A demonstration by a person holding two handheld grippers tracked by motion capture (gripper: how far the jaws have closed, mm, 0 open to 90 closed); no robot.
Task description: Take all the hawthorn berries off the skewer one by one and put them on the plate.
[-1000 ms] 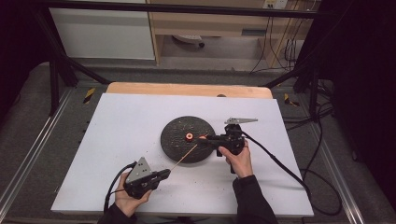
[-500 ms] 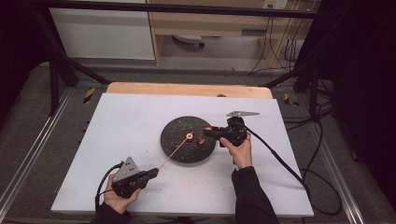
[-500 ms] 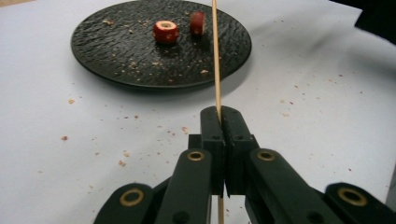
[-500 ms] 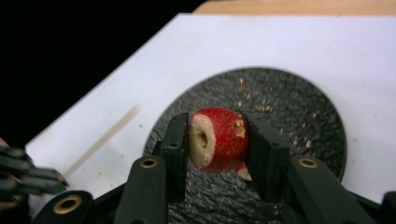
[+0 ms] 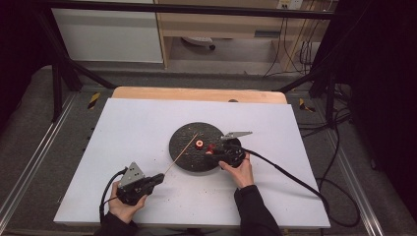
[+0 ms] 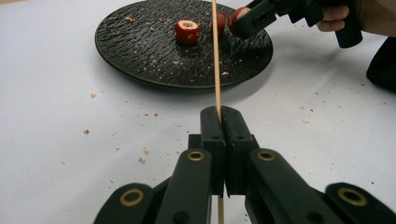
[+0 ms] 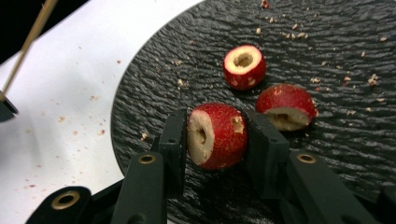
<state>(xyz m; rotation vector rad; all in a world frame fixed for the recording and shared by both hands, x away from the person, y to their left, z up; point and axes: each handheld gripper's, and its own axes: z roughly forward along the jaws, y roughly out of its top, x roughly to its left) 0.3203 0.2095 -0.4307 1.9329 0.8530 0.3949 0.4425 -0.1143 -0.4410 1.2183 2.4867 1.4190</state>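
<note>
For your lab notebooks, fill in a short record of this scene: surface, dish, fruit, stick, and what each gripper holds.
Surface: white table
Dish: black round plate, crumbs on it
Fruit: three cored red pieces; two lie on the plate
Left gripper: shut on thin wooden stick, which points over the plate
Right gripper: shut on third fruit piece, above the plate

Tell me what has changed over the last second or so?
The right gripper sank toward the black plate, carrying its cored red fruit piece. The left gripper slid a little toward the table's near edge, and its wooden skewer went with it. Both grips stayed shut; two fruit pieces stayed on the plate.
</note>
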